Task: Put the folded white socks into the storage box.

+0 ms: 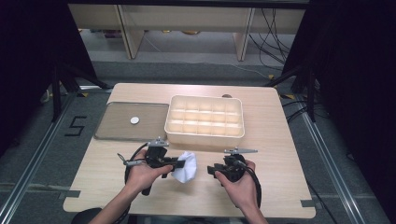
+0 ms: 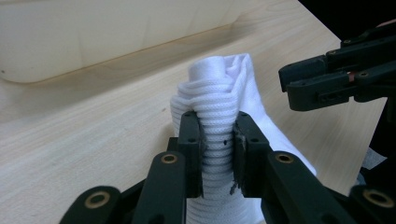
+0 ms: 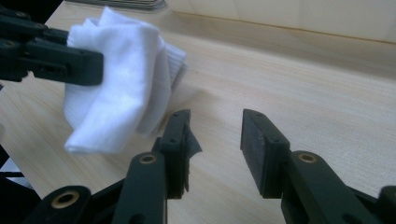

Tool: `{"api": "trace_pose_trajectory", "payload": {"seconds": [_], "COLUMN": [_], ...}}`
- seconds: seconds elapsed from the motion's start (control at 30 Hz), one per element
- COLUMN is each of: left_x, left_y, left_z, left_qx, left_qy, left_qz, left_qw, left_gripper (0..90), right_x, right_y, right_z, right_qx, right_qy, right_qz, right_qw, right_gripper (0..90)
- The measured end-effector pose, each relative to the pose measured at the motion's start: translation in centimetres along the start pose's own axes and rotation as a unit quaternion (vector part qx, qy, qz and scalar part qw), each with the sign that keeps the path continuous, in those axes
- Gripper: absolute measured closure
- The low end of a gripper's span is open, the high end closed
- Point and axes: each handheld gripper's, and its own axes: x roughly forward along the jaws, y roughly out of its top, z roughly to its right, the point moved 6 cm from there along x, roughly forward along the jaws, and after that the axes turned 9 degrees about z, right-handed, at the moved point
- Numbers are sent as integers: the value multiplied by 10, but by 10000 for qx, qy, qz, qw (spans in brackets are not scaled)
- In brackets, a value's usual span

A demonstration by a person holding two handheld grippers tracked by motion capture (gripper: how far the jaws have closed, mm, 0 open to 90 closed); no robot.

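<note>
The white sock (image 2: 217, 121), rolled with its long axis running away from the left gripper (image 2: 218, 140), sits clenched between that claw's jaws. The right gripper (image 3: 215, 140) stands released just beside it, nothing between its jaws.

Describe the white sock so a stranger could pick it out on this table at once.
Start at the cream divided box in the middle of the wooden table, then look just in front of its near wall. There the left gripper pinches a bunched white sock by its ribbed cuff. It is the table's one soft cloth thing.
</note>
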Motion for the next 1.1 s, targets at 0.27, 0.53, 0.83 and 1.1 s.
{"api": "trace_pose_trajectory", "payload": {"seconds": [0.27, 0.53, 0.83, 1.1], "left_x": [-6, -12, -16, -17], "left_y": [8, 19, 33, 47], "left_z": [-5, -9, -14, -22], "left_qx": [94, 62, 131, 262], "left_qy": [131, 127, 207, 249], "left_qz": [124, 278, 397, 473], "left_qw": [9998, 9995, 9989, 9982], "left_gripper": [753, 753, 753, 752], "right_x": [-2, -2, -3, -3], "right_y": [-3, -7, -9, -8], "right_z": [3, 10, 11, 11], "right_qx": [-63, -134, -52, -103], "right_qy": [85, 67, 15, 99], "right_qz": [53, 133, 67, 109], "right_qw": [9999, 9998, 10000, 9998], "right_gripper": [632, 633, 632, 630]}}
